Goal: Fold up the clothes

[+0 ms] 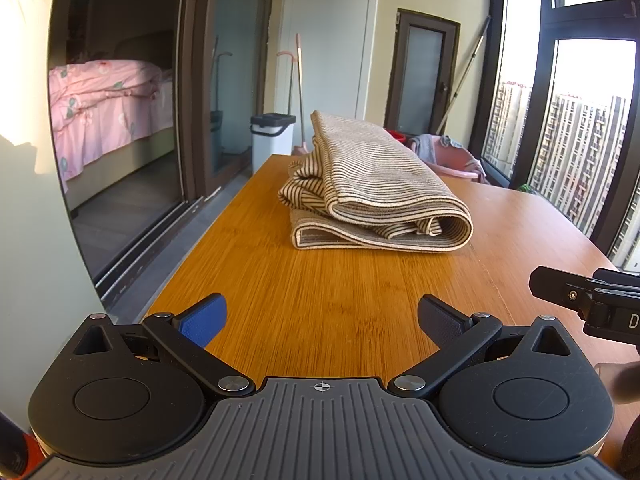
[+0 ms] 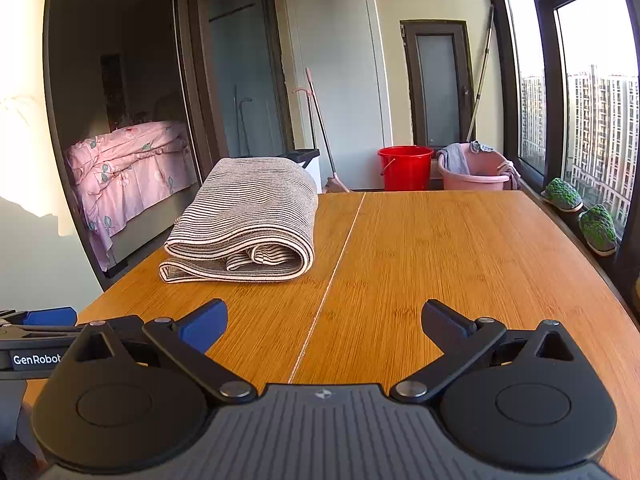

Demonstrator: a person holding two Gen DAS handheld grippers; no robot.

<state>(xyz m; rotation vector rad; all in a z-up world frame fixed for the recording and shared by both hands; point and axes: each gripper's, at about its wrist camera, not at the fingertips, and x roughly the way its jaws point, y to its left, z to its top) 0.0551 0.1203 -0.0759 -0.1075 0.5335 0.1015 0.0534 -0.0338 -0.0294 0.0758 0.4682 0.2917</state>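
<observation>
A beige garment with thin dark stripes (image 1: pixel 372 188) lies folded in a thick bundle on the wooden table (image 1: pixel 320 288). In the right wrist view the garment (image 2: pixel 248 224) sits on the table's left half, left of a seam in the table top (image 2: pixel 440 260). My left gripper (image 1: pixel 322 320) is open and empty, low over the near part of the table, well short of the garment. My right gripper (image 2: pixel 324 322) is open and empty too, at the near edge. The right gripper's side shows at the right of the left wrist view (image 1: pixel 588 300).
A sliding glass door (image 1: pixel 132 120) and a bed with pink bedding (image 1: pixel 100 116) are to the left. Behind the table stand a white bin (image 1: pixel 272 136), a red bucket (image 2: pixel 404 168), a pink basin (image 2: pixel 476 172) and mop handles. Windows and two green slippers (image 2: pixel 596 228) are at right.
</observation>
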